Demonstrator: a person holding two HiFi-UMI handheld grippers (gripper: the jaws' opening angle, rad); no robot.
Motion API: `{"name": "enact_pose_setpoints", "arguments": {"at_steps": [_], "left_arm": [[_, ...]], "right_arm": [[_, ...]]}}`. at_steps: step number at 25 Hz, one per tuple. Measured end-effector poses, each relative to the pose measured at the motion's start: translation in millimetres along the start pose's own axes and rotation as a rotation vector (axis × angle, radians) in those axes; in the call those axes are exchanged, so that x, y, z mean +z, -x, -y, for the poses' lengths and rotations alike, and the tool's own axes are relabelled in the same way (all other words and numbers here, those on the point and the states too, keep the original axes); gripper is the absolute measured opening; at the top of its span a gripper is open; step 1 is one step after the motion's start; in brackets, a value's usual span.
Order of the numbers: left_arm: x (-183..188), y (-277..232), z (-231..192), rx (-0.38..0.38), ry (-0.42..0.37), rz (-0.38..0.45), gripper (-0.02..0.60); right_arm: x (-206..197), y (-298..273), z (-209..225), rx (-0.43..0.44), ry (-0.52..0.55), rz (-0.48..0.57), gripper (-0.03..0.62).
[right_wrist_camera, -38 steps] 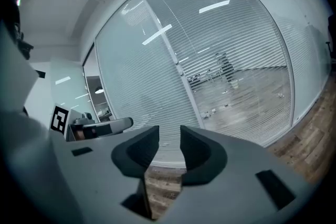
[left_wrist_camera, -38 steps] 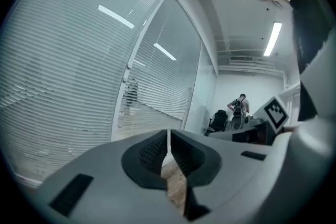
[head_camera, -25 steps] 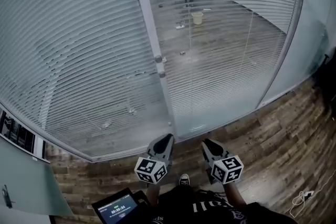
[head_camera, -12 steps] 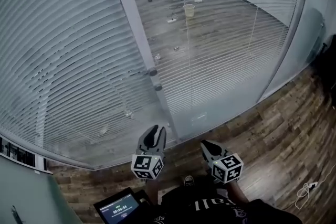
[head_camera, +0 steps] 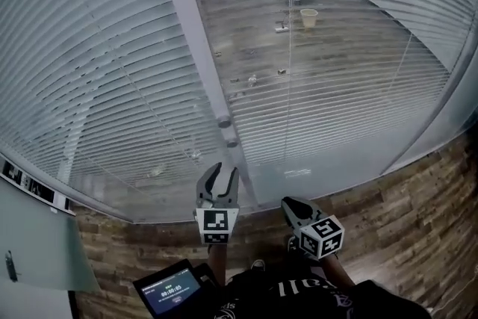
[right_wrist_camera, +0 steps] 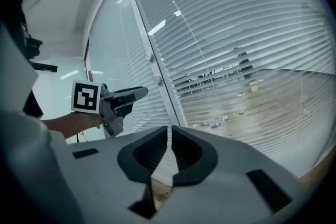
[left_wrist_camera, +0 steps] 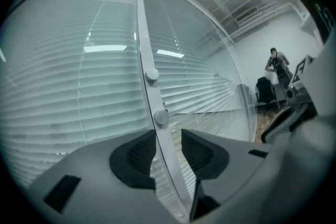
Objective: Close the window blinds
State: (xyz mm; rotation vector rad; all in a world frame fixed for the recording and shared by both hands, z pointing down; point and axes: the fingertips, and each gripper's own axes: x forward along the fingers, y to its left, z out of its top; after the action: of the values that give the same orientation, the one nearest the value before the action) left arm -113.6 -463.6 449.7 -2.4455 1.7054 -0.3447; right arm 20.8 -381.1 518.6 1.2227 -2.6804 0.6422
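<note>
Slatted blinds hang behind two glass panes split by a grey frame post (head_camera: 200,63). The left blind (head_camera: 89,86) looks nearly flat shut. The right blind (head_camera: 343,78) has tilted slats, and a room shows through them. Two round knobs (head_camera: 224,121) (left_wrist_camera: 161,118) sit on the post. My left gripper (head_camera: 217,177) (left_wrist_camera: 168,136) points up at the post just below the lower knob; its jaws are opening with nothing between them. My right gripper (head_camera: 293,204) (right_wrist_camera: 169,129) hangs lower to the right, shut and empty, and sees the left gripper (right_wrist_camera: 123,98).
A small lit screen (head_camera: 170,293) sits by my legs. A pale panel (head_camera: 33,235) leans at the left. The floor (head_camera: 403,213) is wood planks. Beyond the glass stands a cup (head_camera: 308,17). A person (left_wrist_camera: 276,63) stands far right by a chair.
My left gripper has risen toward the post and gone from shut to open. The right gripper's jaws have closed. The head view has shifted, so the post sits further left.
</note>
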Motion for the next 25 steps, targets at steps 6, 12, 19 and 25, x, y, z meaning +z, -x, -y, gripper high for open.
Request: {"name": "enact_pose_setpoints", "arguments": {"at_steps": [6, 12, 19, 25], "left_arm": [[21, -37, -3, 0.148, -0.143, -0.056, 0.169], [29, -50, -10, 0.274, -0.460, -0.145, 0.165], [28, -60, -4, 0.295, -0.538, -0.190, 0.127], [21, -51, -24, 0.269, 0.747, 0.236, 0.127]], "right_arm": [[28, -8, 40, 0.086, 0.053, -0.017, 0.038], [27, -23, 57, 0.172, 0.089, -0.041, 0.039], [27, -28, 67, 0.242, 0.097, -0.067, 0.038], [27, -36, 72, 0.274, 0.058, -0.059, 0.038]]}}
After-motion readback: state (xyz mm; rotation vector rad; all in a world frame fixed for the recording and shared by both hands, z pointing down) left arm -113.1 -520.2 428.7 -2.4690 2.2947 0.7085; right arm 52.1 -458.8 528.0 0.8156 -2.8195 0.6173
